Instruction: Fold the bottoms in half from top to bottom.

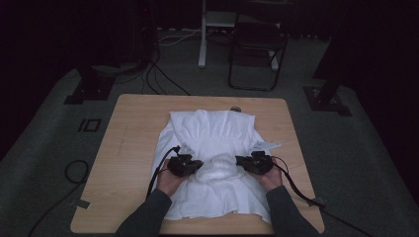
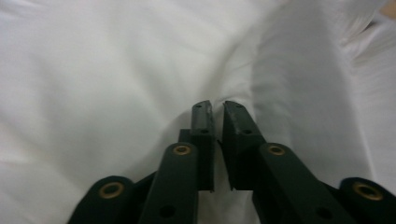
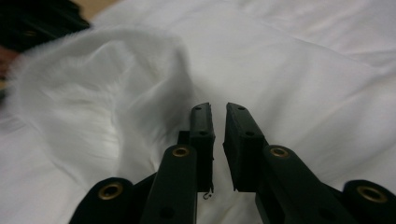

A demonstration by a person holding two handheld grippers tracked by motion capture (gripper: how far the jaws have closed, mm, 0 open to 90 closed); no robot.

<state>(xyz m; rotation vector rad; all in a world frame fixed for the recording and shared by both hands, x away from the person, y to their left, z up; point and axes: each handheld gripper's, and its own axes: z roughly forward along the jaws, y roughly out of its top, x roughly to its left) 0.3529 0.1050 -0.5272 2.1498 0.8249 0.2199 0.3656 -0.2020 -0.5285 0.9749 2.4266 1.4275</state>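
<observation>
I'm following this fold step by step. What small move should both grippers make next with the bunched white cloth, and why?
Probably lift together: the left gripper and right gripper face each other across a raised bunch of the white garment, jaws nearly closed with cloth at their tips.

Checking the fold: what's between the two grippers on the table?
In the high view, a raised bunch of the white garment sits between the left gripper and the right gripper; nothing else lies there.

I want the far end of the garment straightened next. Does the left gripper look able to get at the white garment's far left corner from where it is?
Probably yes. The left gripper sits mid-cloth, and bare white garment lies between it and that corner, with nothing standing in the way.
</observation>
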